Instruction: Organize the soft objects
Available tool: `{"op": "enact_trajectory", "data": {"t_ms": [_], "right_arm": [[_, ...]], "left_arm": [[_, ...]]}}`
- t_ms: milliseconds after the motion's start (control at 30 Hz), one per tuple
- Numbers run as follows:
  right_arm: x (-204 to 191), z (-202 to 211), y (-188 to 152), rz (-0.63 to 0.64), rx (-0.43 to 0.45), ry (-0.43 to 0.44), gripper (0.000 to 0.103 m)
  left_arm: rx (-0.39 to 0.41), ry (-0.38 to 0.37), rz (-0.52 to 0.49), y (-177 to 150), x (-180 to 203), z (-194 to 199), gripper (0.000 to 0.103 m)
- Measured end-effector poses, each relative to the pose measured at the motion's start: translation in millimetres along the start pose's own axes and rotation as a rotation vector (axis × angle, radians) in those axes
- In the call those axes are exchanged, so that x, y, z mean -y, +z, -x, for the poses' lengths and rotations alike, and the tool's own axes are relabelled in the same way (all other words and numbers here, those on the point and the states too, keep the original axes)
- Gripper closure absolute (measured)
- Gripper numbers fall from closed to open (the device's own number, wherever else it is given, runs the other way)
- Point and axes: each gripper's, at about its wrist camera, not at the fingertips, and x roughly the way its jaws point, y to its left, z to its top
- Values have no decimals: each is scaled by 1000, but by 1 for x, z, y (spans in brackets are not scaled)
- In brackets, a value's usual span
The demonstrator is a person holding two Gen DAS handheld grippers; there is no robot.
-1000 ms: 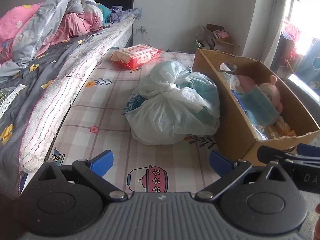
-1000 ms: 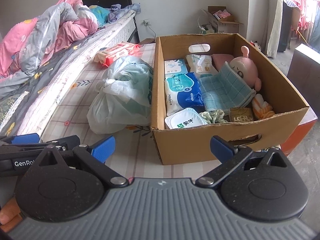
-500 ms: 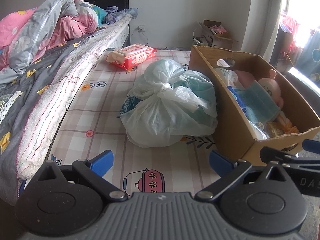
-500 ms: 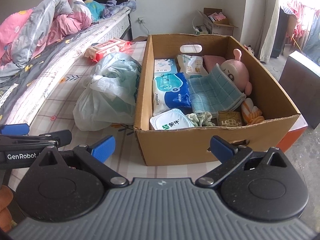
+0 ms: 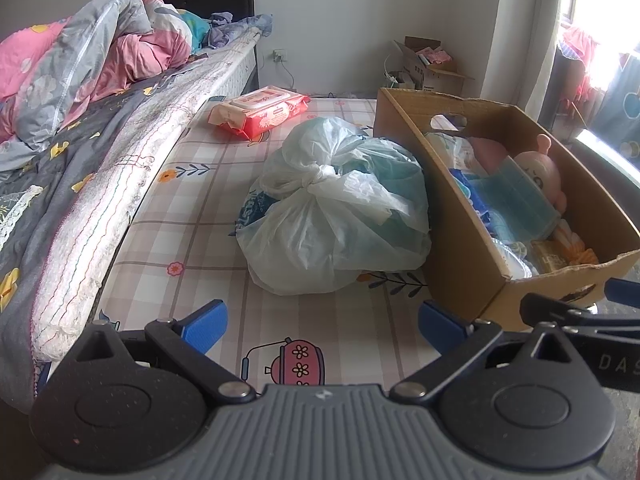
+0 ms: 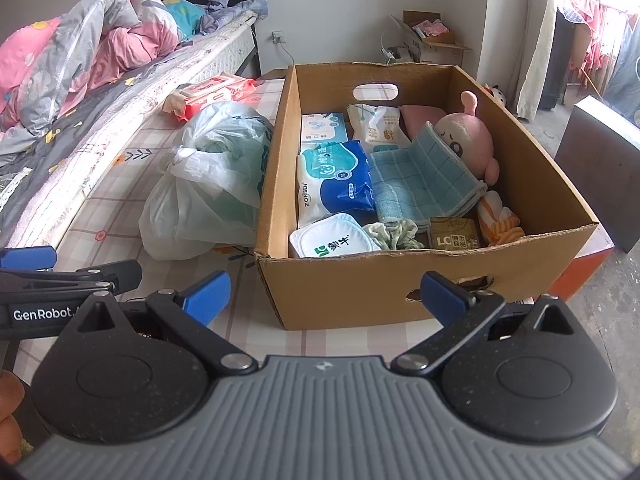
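Both tongs, left (image 5: pixel 322 322) and right (image 6: pixel 325 294), are being held spread and empty. The knotted plastic bag (image 5: pixel 336 216) is lying mid-bed against the cardboard box (image 6: pixel 400 284); it should probably be gripped at its knot.

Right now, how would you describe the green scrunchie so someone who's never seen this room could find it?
Find the open cardboard box on the checked mat beside the bed. Along its near wall, the scrunchie lies between a white round-cornered wipes pack and a small gold box. It is the only pale green, ruffled fabric ring there.
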Motion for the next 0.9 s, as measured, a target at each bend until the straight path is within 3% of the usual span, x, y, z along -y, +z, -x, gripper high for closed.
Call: {"op": "enact_trajectory", "data": {"t_ms": [900], "right_arm": [[1, -7, -4, -4, -33, -3, 1]], "left_arm": [[-34, 0, 1, -4, 1, -5, 4]]}}
